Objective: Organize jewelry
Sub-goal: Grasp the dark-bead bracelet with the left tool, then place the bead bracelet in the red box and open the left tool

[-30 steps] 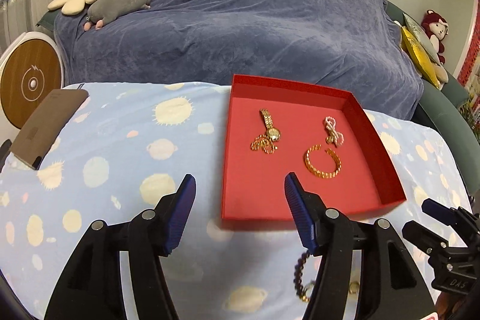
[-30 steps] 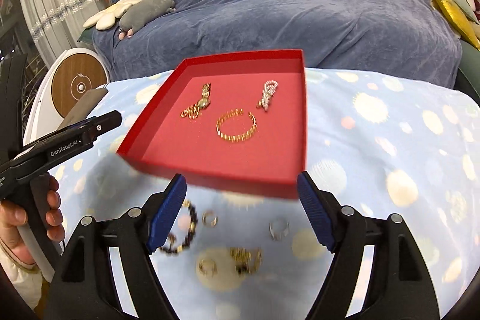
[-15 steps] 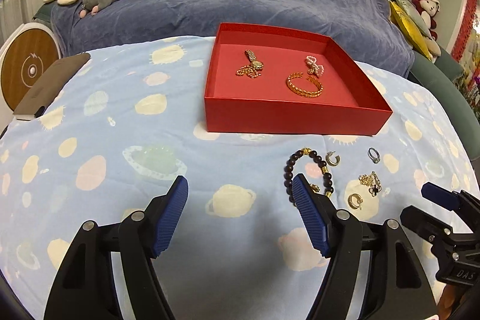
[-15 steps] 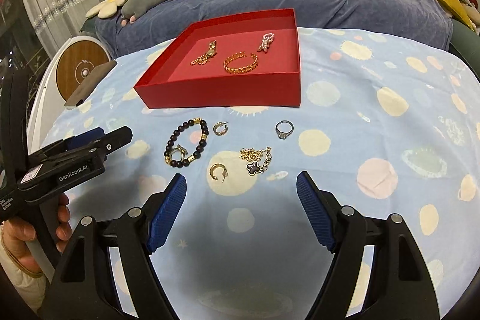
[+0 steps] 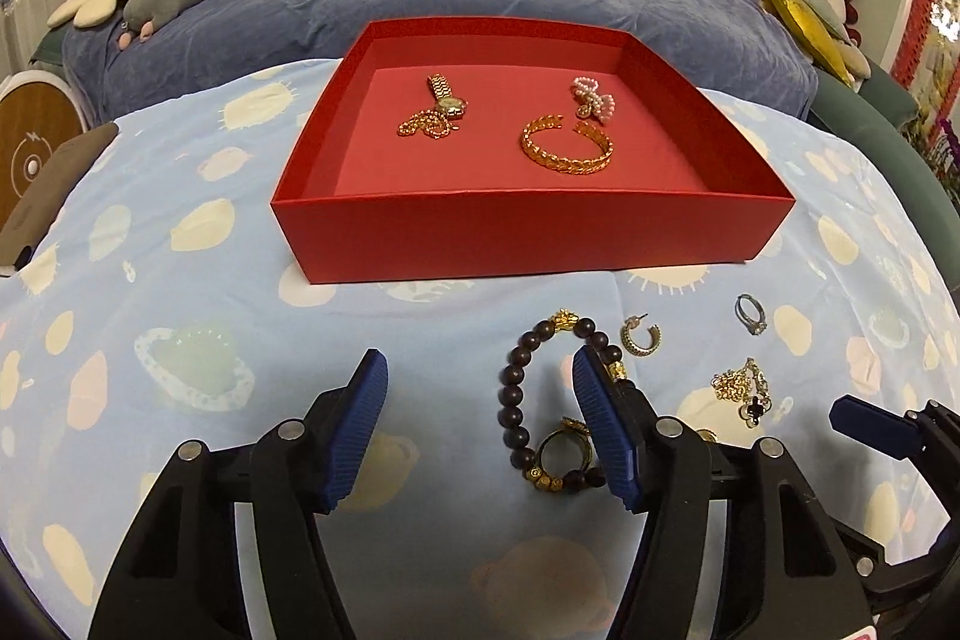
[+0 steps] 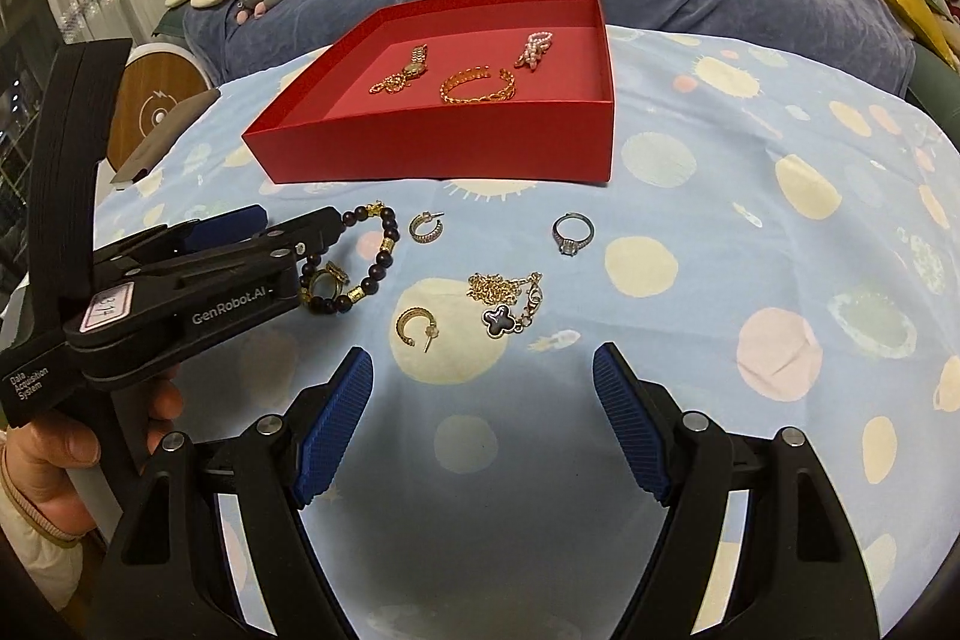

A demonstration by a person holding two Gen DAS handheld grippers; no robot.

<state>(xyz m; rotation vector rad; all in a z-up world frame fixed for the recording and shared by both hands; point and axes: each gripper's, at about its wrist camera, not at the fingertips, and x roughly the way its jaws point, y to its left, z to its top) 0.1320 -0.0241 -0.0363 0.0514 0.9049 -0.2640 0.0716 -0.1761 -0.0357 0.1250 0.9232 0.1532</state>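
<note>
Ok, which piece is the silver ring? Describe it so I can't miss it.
Start at the red box and look at the cloth just in front of its right corner. The silver ring lies there alone, the only silver piece, with a clear stone.

A red tray [image 5: 528, 232] sits on a pale blue cloth [image 5: 180, 316] patterned with cream and pink planets.

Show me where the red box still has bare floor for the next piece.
In the red box, the near strip behind its front wall is bare, as is the left-front corner. The watch, pearl piece and gold bangle crowd the far middle.
</note>
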